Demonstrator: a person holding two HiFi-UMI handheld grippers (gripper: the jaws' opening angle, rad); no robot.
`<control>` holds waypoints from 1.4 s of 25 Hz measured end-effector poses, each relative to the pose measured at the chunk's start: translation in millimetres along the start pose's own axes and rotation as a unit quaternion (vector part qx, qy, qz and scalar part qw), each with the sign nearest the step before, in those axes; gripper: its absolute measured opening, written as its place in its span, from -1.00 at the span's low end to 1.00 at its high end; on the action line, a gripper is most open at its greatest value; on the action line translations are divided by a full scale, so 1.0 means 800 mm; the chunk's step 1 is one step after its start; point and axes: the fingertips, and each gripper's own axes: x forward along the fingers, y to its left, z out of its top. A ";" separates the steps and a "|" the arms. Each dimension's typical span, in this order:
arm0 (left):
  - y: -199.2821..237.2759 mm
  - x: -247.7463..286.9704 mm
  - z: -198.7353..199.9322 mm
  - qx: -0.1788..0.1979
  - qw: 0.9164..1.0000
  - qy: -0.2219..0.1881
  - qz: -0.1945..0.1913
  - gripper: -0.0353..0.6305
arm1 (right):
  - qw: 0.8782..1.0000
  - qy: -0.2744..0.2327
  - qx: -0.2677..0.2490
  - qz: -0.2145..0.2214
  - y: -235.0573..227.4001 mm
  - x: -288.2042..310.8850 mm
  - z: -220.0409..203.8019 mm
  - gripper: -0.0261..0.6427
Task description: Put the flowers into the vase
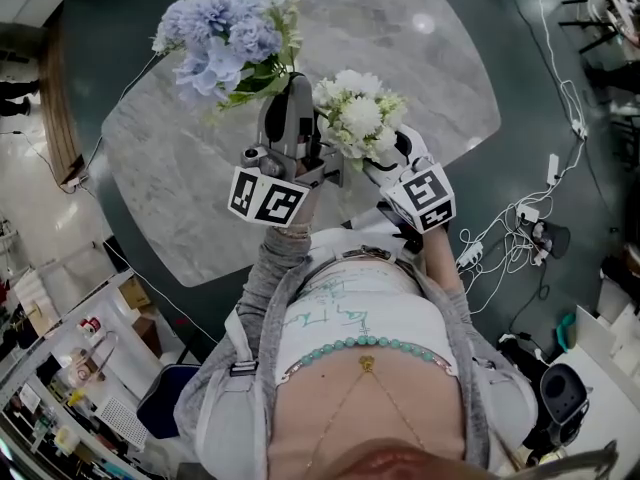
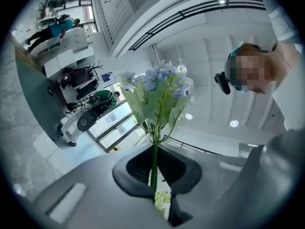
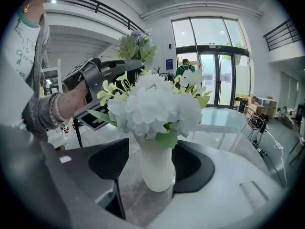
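My left gripper (image 2: 155,170) is clamped on the thin green stem of the blue flowers (image 1: 222,36), stem upright and blooms on top, while my right gripper (image 3: 150,162) brackets, jaws apart, the upright white vase (image 3: 157,173) by the marble table's (image 1: 420,58) near edge.

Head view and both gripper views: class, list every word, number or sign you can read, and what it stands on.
Green handwritten-style print on the person's white shirt: too blurred to read.
Blue sign beside the glass doors: too small to read.
Black-and-white square markers on the left cube and the right cube: patterns, no letters.
Nothing legible anywhere.
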 end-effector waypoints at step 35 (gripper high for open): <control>-0.016 -0.030 -0.097 0.223 0.944 0.233 -0.071 -0.78 | 0.999 -0.025 0.024 0.003 0.004 -0.016 0.023 0.00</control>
